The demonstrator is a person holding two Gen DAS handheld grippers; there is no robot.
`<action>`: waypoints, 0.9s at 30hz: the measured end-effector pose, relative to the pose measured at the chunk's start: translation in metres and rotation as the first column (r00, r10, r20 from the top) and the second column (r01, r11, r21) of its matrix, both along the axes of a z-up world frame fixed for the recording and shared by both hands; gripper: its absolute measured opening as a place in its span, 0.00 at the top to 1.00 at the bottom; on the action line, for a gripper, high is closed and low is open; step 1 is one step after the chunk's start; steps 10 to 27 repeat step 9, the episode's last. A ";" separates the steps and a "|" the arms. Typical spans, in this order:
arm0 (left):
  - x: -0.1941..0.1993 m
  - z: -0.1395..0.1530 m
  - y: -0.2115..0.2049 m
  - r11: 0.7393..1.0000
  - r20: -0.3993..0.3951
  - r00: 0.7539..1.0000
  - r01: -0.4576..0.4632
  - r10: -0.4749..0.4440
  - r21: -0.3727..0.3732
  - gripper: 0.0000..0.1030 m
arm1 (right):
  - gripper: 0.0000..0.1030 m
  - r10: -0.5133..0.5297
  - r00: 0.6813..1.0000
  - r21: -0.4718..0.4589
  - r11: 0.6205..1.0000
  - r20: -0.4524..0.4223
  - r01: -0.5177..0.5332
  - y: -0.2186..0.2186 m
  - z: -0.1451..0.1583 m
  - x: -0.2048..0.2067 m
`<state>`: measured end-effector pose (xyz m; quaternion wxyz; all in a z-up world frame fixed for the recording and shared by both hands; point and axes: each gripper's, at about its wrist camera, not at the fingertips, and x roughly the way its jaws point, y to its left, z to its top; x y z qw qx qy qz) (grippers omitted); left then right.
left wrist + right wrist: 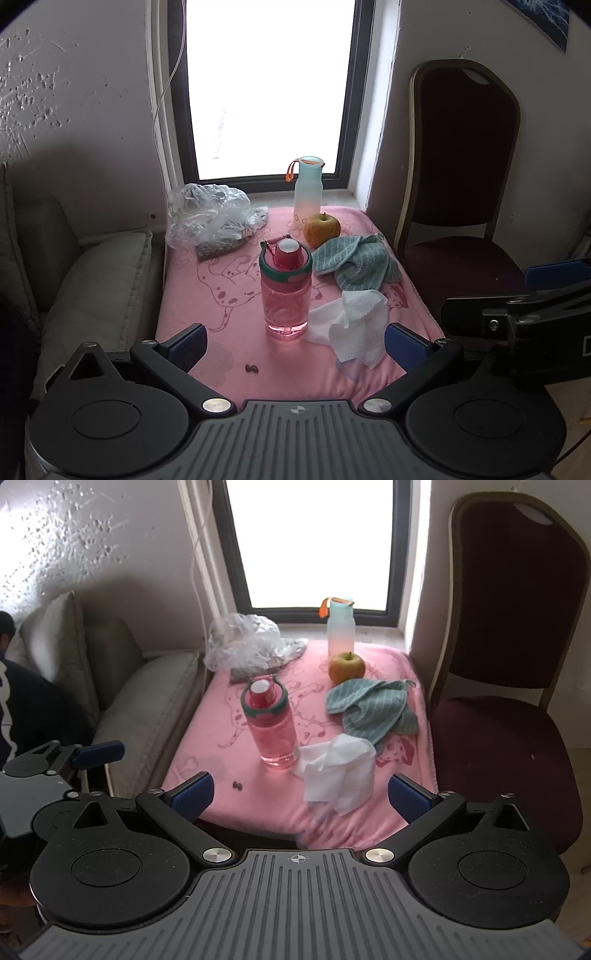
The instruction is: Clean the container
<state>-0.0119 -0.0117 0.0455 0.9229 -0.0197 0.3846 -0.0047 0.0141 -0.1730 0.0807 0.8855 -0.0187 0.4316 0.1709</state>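
Standing upright on pink-covered worktop [192,295]: pink bottle [285,291]; white tissue [354,328] touching its base; left gripper [295,343], right gripper [301,794] both spread, empty.

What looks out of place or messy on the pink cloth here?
Two small dark seed-like bits lie loose on the pink cartoon-print cloth, in front of the upright pink plastic bottle. A darker, possibly damp patch sits beside them.

Pink bottle [284,295]: glossy clear plastic. Tissue [351,328]: embossed paper. Counter cover [192,295]: matt fleecy cloth.
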 end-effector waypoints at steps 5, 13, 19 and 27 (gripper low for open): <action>0.003 -0.002 -0.002 1.000 -0.009 1.000 0.014 -0.014 0.001 0.01 | 0.00 0.003 1.000 0.001 1.000 -0.003 -0.003 0.000 -0.002 0.002; 0.004 -0.002 -0.002 0.999 -0.005 0.999 0.037 -0.037 -0.019 0.01 | 0.00 0.003 1.000 0.019 1.000 -0.017 -0.003 -0.002 -0.005 0.004; 0.004 -0.002 -0.002 0.999 -0.005 0.999 0.037 -0.037 -0.019 0.01 | 0.00 0.003 1.000 0.019 1.000 -0.017 -0.003 -0.002 -0.005 0.004; 0.004 -0.002 -0.002 0.999 -0.005 0.999 0.037 -0.037 -0.019 0.01 | 0.00 0.003 1.000 0.019 1.000 -0.017 -0.003 -0.002 -0.005 0.004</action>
